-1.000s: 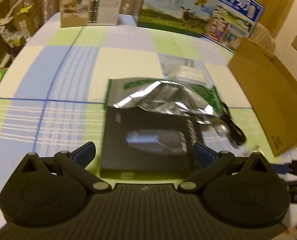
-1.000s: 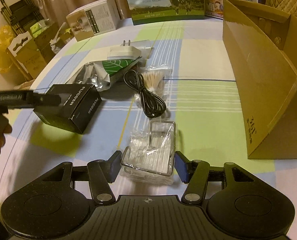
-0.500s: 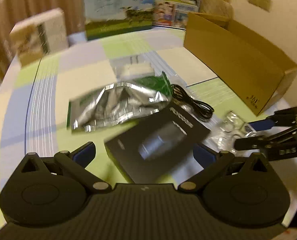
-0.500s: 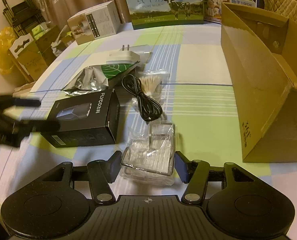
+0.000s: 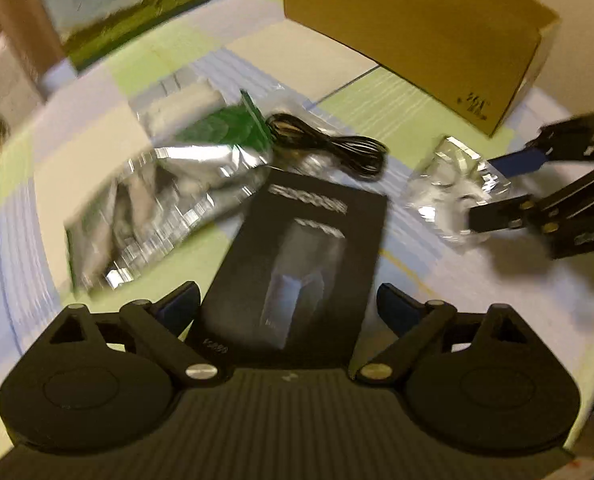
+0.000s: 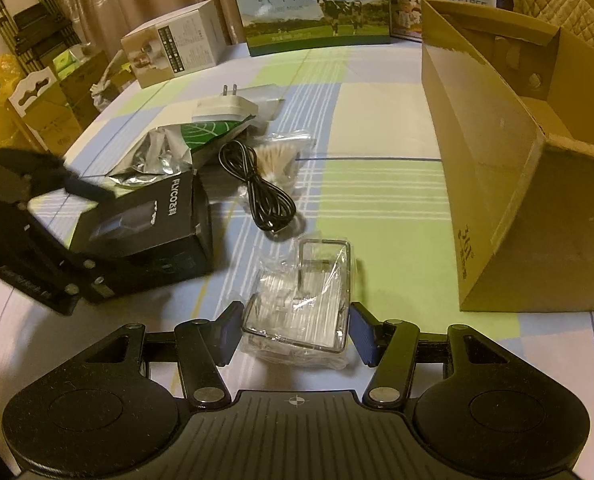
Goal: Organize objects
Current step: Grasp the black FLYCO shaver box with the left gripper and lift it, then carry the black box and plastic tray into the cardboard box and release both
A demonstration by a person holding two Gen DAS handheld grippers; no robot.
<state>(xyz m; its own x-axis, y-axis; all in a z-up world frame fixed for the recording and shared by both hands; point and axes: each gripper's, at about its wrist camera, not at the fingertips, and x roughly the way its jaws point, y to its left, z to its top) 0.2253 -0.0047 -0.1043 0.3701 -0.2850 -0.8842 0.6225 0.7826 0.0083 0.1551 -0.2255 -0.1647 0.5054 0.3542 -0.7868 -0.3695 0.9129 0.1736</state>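
Black box sits on the checked tablecloth, between the spread fingers of the left gripper; left finger looks at its edge, right finger apart, contact unclear in the motion blur. Right gripper is also spread, straddling the clear wrapped packet, pads just beside it, not clamped. Coiled black cable lies between box and packet, near the silver foil pouch and white plug adapter. Open cardboard carton stands at the right, well apart from the packet.
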